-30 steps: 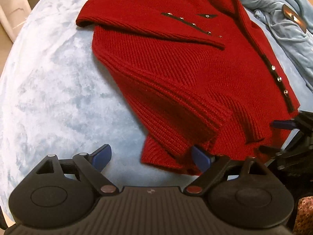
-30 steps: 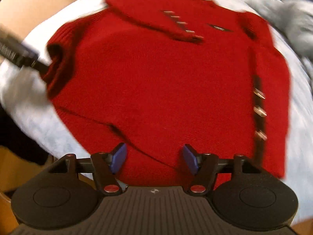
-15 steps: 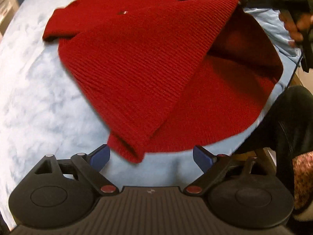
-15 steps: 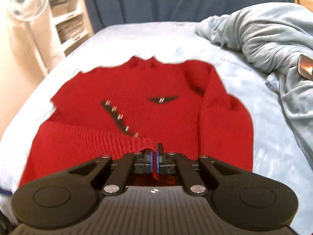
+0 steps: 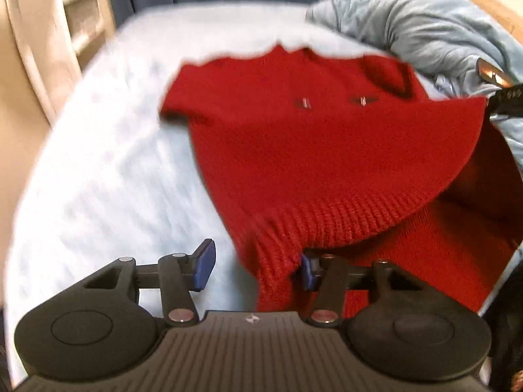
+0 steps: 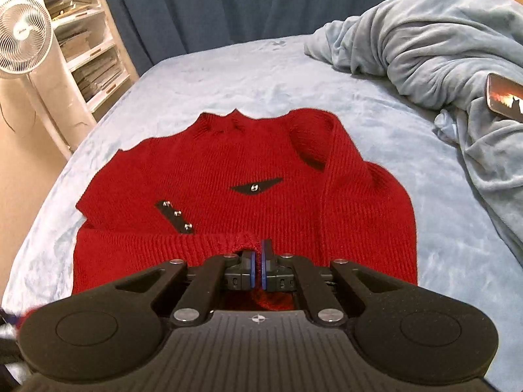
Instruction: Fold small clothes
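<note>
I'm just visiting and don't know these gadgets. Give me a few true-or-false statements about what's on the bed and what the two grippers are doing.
1. The sweater is red. True.
2. The right gripper is wide open above the bed. False: it is shut on the sweater's bottom edge.
3. A phone lies on the rumpled blanket. True.
4. The left gripper is clamped tight. False: its jaws have just been closing, with the sweater's hem between them, but a gap remains.
5. A fan stands beside the bed. True.
</note>
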The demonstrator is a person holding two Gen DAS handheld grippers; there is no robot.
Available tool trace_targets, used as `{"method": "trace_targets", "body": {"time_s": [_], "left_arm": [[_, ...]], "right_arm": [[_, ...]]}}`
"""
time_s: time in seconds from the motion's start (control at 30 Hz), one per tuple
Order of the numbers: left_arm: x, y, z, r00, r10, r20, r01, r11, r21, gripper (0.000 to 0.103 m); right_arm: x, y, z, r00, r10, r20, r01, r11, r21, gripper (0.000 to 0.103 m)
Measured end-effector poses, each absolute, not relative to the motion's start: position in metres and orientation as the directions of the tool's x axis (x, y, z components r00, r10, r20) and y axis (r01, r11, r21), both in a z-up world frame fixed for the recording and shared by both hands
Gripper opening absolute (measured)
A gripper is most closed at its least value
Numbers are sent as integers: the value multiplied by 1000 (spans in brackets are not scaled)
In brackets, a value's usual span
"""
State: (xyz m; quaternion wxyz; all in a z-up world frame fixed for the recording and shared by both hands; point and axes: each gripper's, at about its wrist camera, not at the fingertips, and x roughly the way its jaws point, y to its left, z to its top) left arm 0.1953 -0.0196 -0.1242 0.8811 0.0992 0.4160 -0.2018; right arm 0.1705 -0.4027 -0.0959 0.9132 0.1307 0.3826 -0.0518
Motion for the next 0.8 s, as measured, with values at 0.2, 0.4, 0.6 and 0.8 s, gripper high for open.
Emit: {"method": "trace_targets", "body": {"time_s": [0.2, 0.4, 0.6, 0.8], "left_arm": [[204, -32, -133, 528, -281, -802, 505, 863, 30, 12], [194, 27, -77, 687, -231, -689, 274, 960, -48, 12], [200, 62, -111, 616, -135, -776, 236, 972, 18, 12], [205, 52, -141, 565, -103, -819, 192, 981, 9, 12]], "right_arm": [[160, -398, -96, 698, 23, -716, 187, 959, 213, 3], [134, -391, -105, 661, 112, -742, 114, 962, 246, 29], [63, -410, -130, 641, -56, -766, 298, 937, 181, 56], [13, -418, -162, 480, -170, -861, 421, 905, 56, 56]]}}
